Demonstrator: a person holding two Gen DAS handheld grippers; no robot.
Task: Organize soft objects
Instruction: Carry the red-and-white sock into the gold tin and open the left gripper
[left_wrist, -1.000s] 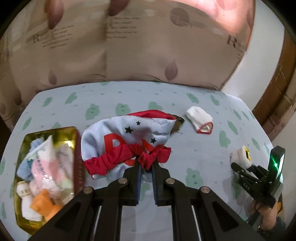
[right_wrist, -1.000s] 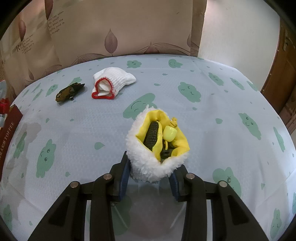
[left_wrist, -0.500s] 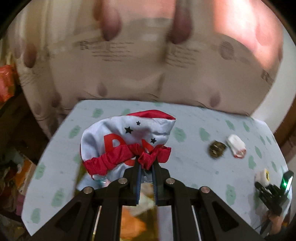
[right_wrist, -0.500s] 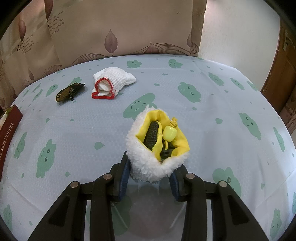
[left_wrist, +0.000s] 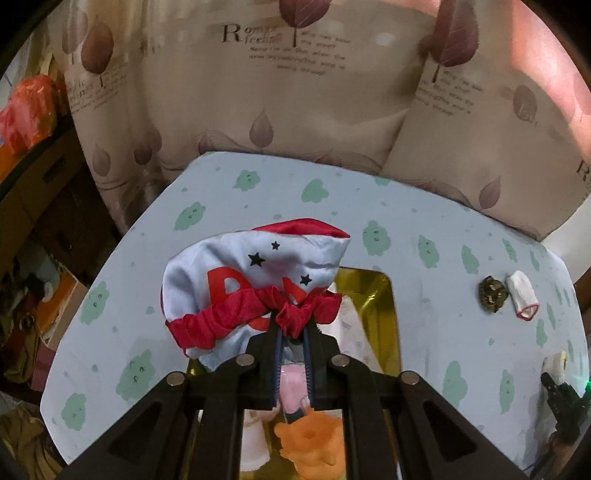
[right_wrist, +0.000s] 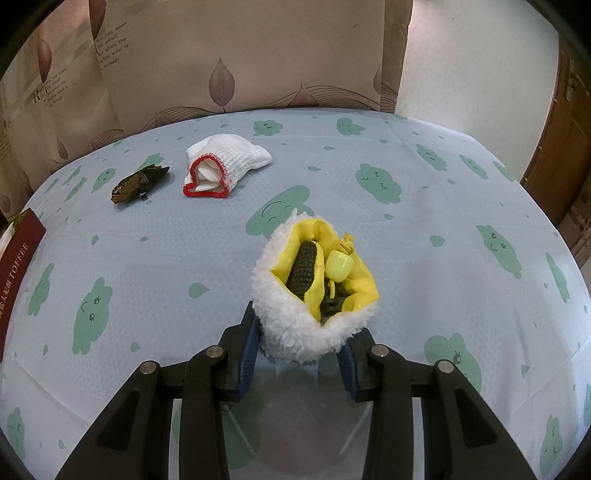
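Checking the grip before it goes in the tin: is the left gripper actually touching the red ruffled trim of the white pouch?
Touching. In the left wrist view the left gripper is shut on the red ruffle of the white pouch, which bunches between its pads.

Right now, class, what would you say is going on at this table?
A person is sorting soft things with two handheld grippers. The left gripper is shut on the red ruffled trim of a white cloth bag with stars, held above a gold tin already filled with other soft items. The right gripper clasps a fluffy white pouch with yellow lining that rests on the tablecloth. A white knitted pouch with red edging and a small dark pouch lie unsorted further back.
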